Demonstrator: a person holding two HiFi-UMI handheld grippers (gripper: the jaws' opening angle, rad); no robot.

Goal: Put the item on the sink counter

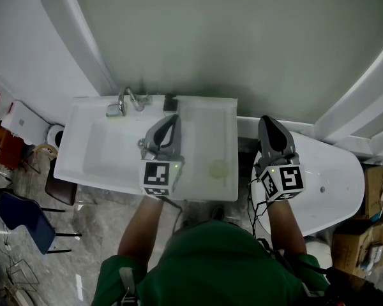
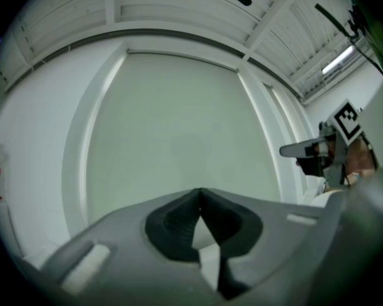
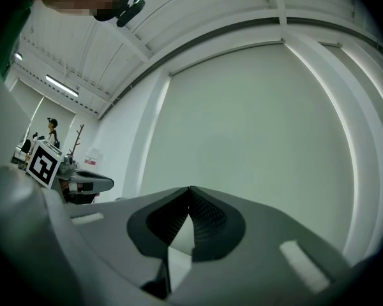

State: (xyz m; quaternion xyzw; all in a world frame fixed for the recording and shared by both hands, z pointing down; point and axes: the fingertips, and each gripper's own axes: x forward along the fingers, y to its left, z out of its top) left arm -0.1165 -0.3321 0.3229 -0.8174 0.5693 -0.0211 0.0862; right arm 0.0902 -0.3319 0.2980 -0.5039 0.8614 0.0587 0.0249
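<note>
In the head view the white sink (image 1: pixel 92 164) has a chrome faucet (image 1: pixel 129 99) at its back edge, and its flat counter (image 1: pixel 207 132) runs along the right side. A small dark item (image 1: pixel 170 102) stands at the back of the counter. A pale round item (image 1: pixel 218 168) lies near the counter's front. My left gripper (image 1: pixel 173 119) hovers over the basin's right edge, shut and holding nothing. My right gripper (image 1: pixel 267 120) is right of the counter, also shut and holding nothing. Both gripper views look at the pale green wall, with the left gripper (image 2: pixel 200 191) and the right gripper (image 3: pixel 189 189) closed tip to tip.
A white rounded tub (image 1: pixel 335 177) stands to the right of the sink. Chairs (image 1: pixel 25 225) and clutter sit on the floor at the left. Cardboard boxes (image 1: pixel 373 190) are at the far right. A white frame (image 1: pixel 83 37) borders the green wall panel behind the sink.
</note>
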